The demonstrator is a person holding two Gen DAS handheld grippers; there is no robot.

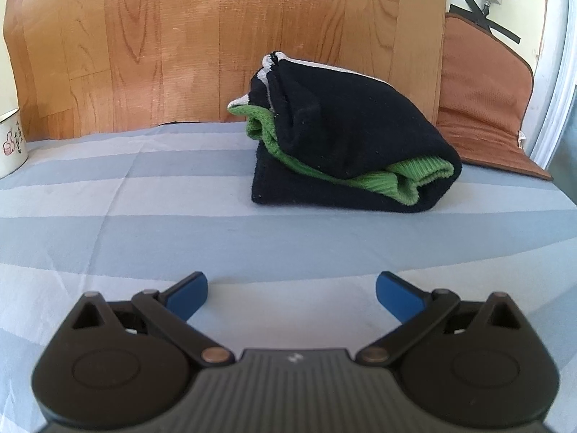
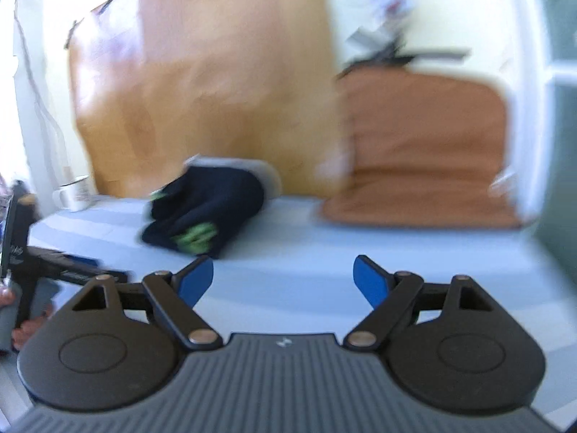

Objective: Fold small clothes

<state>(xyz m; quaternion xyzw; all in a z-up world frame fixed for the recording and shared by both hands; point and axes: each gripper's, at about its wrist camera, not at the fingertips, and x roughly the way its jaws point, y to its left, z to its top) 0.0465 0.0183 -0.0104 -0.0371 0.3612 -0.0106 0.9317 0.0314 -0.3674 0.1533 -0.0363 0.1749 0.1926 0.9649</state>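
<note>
A small black garment with green ribbed trim and a pale lining (image 1: 353,144) lies folded in a thick bundle on the striped grey-blue cloth (image 1: 126,195), close to the wooden panel behind it. My left gripper (image 1: 292,290) stands open some way in front of the bundle, with nothing between its blue pads (image 1: 189,296). In the blurred right wrist view the same bundle (image 2: 209,209) sits ahead and to the left. My right gripper (image 2: 283,279) is open and empty, above the cloth and clear of the garment.
A wooden panel (image 1: 216,43) backs the surface. An orange-brown cushion (image 1: 483,108) leans at the right. A white mug (image 1: 10,140) stands at the far left. The left gripper, held by a hand (image 2: 21,321), shows at the left edge of the right wrist view.
</note>
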